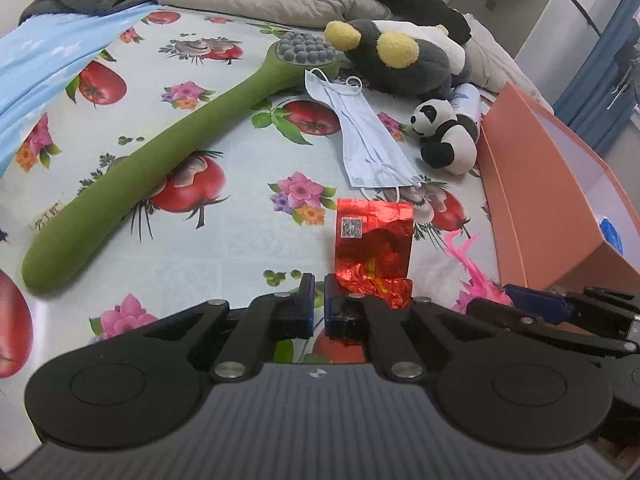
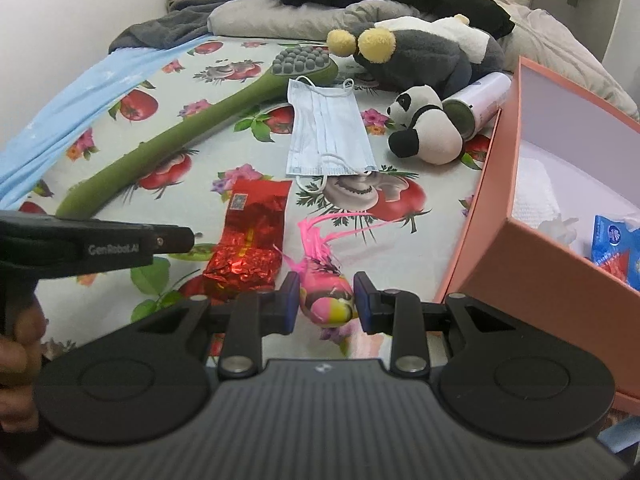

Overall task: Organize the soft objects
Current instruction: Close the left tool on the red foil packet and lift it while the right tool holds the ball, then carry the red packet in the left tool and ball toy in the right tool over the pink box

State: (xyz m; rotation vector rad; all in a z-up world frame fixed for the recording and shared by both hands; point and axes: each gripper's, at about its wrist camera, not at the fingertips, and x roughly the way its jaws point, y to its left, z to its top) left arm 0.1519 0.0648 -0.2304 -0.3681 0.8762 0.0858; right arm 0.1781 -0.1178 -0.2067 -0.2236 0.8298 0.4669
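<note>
Bed sheet (image 1: 224,248) w/ tomato and flower print covered the bed. White wall (image 2: 72,12) stood at left. Blue curtain (image 1: 600,80) hung at right. Beige pillow (image 2: 280,20) lay at head end.

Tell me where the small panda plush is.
The small panda plush lies on the floral sheet, right of the face mask, with the spray can behind it and the orange box nearby.

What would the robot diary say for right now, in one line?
left hand-held gripper: nearly shut, empty, beside red foil packet | right hand-held gripper: open around pink feathered toy | pink box: open
</note>
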